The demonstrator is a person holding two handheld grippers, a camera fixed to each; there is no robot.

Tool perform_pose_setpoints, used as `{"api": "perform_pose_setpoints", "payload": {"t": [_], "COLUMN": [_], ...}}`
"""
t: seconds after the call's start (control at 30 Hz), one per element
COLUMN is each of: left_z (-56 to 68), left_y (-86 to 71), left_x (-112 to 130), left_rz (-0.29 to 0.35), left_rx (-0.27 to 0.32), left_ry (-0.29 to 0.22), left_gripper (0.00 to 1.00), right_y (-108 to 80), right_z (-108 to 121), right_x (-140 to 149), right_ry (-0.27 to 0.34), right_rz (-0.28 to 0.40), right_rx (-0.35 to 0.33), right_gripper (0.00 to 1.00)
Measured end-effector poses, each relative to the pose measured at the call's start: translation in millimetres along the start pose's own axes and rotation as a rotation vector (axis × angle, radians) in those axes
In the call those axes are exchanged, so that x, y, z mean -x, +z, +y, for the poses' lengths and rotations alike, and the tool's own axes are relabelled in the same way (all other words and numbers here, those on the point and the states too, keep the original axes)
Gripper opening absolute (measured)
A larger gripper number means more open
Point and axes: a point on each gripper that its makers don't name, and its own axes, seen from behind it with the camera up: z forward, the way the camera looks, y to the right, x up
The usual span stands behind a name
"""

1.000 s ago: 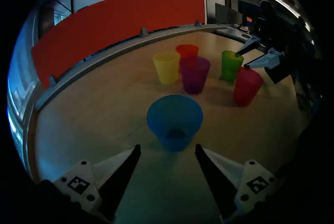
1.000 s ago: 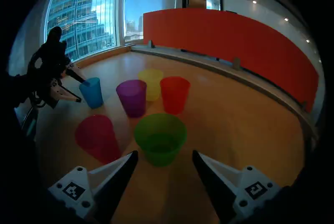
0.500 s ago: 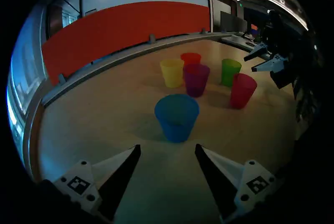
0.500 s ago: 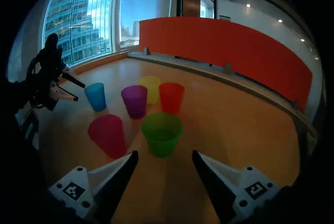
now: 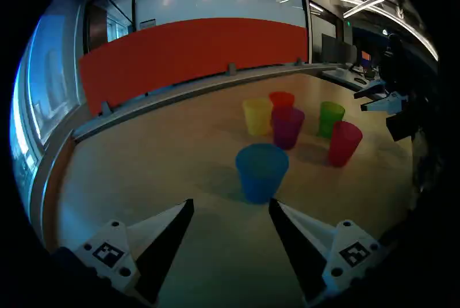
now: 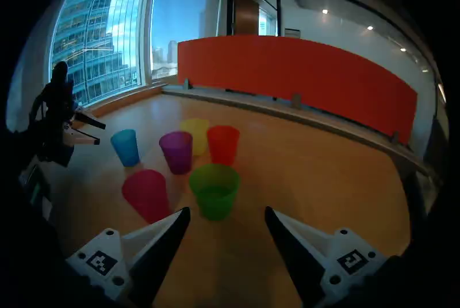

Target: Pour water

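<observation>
Left gripper [image 5: 230,201]: fingers spread wide, nothing between them. I held it low and roughly level over the wooden table [image 5: 144,153]. Its body was cut off at the lower edge.

Blue cup [image 5: 261,171]: upright, just ahead of the right-hand fingertip and apart from it.

Right gripper [image 6: 226,210]: fingers likewise wide apart and empty, pointing along the table, body also cut off below.

Green cup [image 6: 214,190]: upright, just beyond the gap between those fingers, untouched.

Pink cup [image 6: 146,193]: upright, just beside the green one, on the left finger's side.

Purple cup [image 6: 176,151], yellow cup [image 6: 195,133], red cup [image 6: 222,144]: clustered close behind, with the yellow partly hidden by the purple.

Contents: I could not make out whether any cup held water.

Far sightings: in the right gripper view my left gripper sat at the far left as a dark silhouette, fingers towards the blue cup, the hand on it too dark to make out. In the left gripper view my right gripper was equally dim at the right edge.

Background: red partition [image 5: 190,49].
</observation>
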Motion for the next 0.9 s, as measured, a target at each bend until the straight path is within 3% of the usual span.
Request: {"api": "perform_pose_setpoints", "payload": {"t": [0.37, 0.9], "left_z": [-28.0, -62.6], "left_y": [-10.7, -29.9], "left_x": [-18.5, -40.6], "left_rz": [0.128, 0.282], "left_rx": [-0.116, -0.287], "left_ry": [-0.104, -0.195], "left_gripper": [0.97, 0.97], "right_y": [-11.7, -17.1], "right_z": [23.0, 46.1], "right_x": [-15.0, -51.2], "right_ry": [0.066, 0.127], "right_rz": [0.082, 0.235], "right_rx": [0.128, 0.302], "right_gripper": [1.0, 1.0]}}
